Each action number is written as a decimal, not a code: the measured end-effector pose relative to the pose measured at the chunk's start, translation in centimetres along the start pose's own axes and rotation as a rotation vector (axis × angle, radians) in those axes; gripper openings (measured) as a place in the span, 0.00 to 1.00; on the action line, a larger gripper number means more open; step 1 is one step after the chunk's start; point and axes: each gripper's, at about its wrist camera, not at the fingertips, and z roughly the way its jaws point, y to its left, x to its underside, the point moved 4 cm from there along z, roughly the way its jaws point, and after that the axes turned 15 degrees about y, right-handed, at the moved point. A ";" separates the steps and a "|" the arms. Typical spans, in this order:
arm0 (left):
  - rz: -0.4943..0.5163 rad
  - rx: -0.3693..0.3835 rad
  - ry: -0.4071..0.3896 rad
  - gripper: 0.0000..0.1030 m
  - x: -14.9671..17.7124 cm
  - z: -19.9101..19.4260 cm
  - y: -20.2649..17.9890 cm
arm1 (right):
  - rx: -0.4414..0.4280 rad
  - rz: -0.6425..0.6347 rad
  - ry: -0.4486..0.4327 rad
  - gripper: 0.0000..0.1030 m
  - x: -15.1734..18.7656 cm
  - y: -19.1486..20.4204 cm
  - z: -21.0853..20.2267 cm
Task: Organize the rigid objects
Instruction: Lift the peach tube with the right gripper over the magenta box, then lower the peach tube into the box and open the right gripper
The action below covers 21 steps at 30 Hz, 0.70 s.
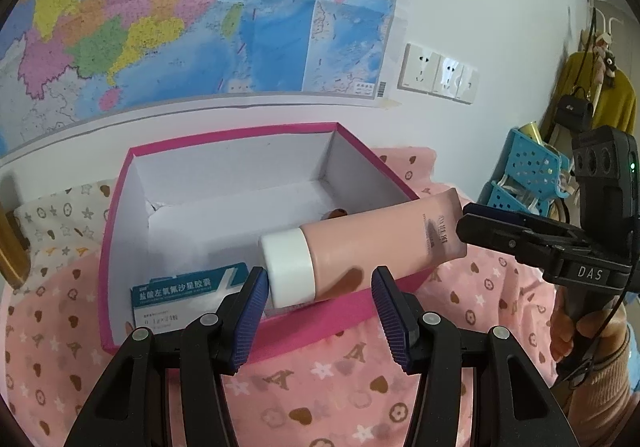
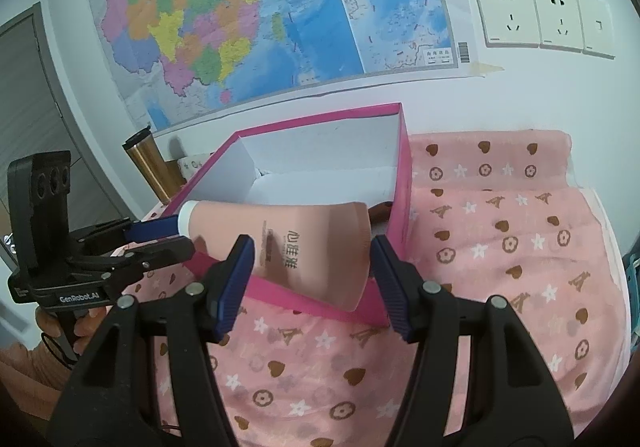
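A pink tube with a white cap (image 1: pixel 360 247) lies slanted across the near rim of a pink box with a white inside (image 1: pixel 224 183), cap end over the box. My left gripper (image 1: pixel 318 287) is open, fingers either side of the cap, not gripping. My right gripper (image 2: pixel 312 267) is open around the tube's flat end (image 2: pixel 304 247); contact with the tube is unclear. A teal-and-white medicine box (image 1: pixel 188 295) leans inside the pink box (image 2: pixel 320 151). A small brown object (image 1: pixel 336 213) lies deeper inside, mostly hidden.
The pink box sits on a pink patterned cloth (image 2: pixel 500 247). A gold tumbler (image 2: pixel 148 163) stands left of the box by the wall. Blue perforated baskets (image 1: pixel 528 175) stand at the right. A map (image 2: pixel 260 15) and wall sockets (image 2: pixel 540 19) are behind.
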 end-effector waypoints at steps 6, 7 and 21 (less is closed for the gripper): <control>-0.007 -0.014 0.009 0.52 -0.5 0.6 0.3 | 0.008 -0.002 0.011 0.61 -0.8 -0.3 0.6; -0.009 -0.014 0.011 0.52 -0.5 0.7 0.3 | 0.011 -0.003 0.013 0.61 -0.9 -0.3 0.7; -0.046 0.002 0.060 0.52 -1.2 2.8 1.6 | 0.043 -0.002 0.074 0.61 -1.8 -1.0 3.2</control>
